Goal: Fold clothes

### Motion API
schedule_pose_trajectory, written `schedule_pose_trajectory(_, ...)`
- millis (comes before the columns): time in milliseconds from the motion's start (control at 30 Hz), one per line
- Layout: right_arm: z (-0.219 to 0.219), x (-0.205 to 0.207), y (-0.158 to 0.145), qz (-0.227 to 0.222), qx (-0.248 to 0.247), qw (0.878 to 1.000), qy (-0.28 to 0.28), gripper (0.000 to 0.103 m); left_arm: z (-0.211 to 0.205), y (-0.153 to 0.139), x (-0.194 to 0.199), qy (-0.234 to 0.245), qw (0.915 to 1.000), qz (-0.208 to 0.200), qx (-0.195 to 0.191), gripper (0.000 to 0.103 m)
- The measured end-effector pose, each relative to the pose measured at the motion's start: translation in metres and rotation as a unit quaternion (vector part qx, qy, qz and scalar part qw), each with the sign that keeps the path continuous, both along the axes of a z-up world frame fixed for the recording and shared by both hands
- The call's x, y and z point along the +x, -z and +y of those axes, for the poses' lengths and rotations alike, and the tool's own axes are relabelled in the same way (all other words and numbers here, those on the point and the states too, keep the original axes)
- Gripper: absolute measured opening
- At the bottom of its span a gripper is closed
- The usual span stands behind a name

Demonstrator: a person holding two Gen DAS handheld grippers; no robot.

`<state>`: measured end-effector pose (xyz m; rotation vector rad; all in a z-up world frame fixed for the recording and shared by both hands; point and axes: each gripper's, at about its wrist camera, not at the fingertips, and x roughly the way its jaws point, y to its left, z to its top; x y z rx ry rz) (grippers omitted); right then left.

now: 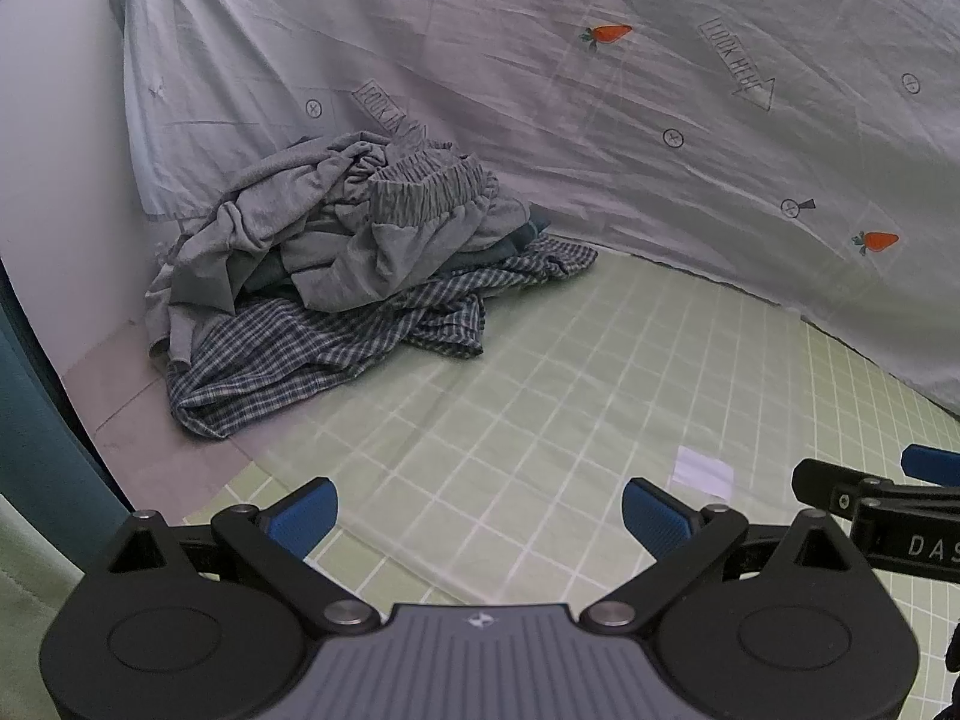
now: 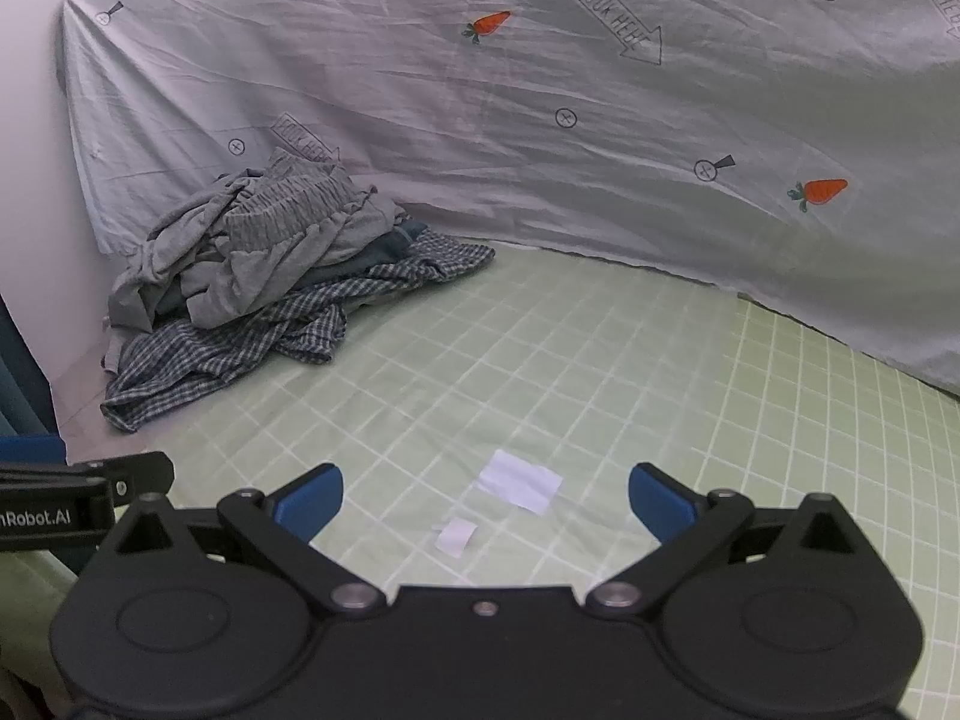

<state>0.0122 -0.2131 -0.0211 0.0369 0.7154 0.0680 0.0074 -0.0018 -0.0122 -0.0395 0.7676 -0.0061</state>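
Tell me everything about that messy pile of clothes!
The pile of clothes is an unfolded heap at the far left of the green checked mat, against the hanging carrot-print sheet. Soft grey garments, one with a gathered elastic waistband, lie on top; something dark blue is sandwiched; crumpled blue-and-white checked fabric spreads underneath. Neither gripper touches it.

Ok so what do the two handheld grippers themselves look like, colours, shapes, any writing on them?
Both look alike: the left gripper and right gripper have matte black bodies with two round housings, black linkage arms with silver pivot pins, and blue ribbed finger pads. The left one has a grey ridged centre plate with a small logo. White lettering shows on each gripper's side. No hands or sleeves are visible.
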Motion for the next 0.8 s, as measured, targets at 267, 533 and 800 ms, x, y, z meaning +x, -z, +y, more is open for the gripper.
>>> schedule_pose_trajectory(267, 0.0, 0.008, 0.004, 0.008, -0.003, 1.0, 0.001, 0.103, 0.01, 0.006, 0.016, -0.012, 0.9998, 0.014, 0.001, 0.1)
schedule_pose_trajectory(533, 0.002, 0.031, 0.012, 0.02, -0.004, 1.0, 0.004, 0.103, 0.022, 0.013, 0.035, -0.027, 0.9992, 0.03, 0.002, 0.1)
schedule_pose_trajectory(800, 0.011, 0.096, 0.01, 0.016, -0.008, 1.0, 0.002, 0.103, 0.066, 0.01, 0.1, -0.067, 0.9974, 0.025, -0.005, 0.1)
